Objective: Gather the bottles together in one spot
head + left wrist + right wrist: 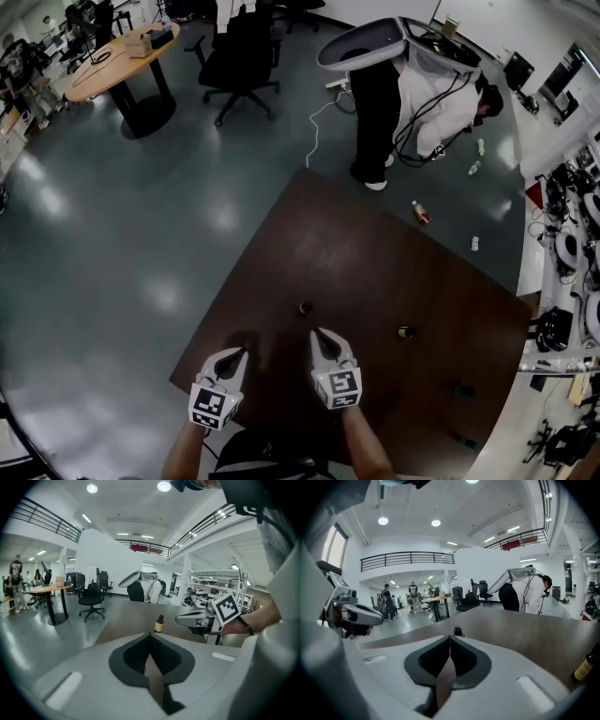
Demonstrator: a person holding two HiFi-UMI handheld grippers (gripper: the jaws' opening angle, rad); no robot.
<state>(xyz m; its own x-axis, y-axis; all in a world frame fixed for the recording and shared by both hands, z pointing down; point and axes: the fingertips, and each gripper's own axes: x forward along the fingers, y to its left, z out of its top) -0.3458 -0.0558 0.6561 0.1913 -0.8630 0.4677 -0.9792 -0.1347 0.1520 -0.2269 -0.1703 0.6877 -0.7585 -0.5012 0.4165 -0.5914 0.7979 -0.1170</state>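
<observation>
Currently the left tool (241, 353) and right tool (320, 335) are both clenched, empty, over the brown worktop (375, 262); one bottle (305, 307) stands just ahead, a second bottle (405, 332) well apart rightward

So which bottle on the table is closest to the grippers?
The small bottle just ahead of the right gripper. The next bottle stands farther off to the right.

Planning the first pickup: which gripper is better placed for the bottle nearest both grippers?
Right, probably. The right gripper sits just short of the bottle, dead ahead in its own view; the left gripper is farther off. Both sets of fingers are shut.
</observation>
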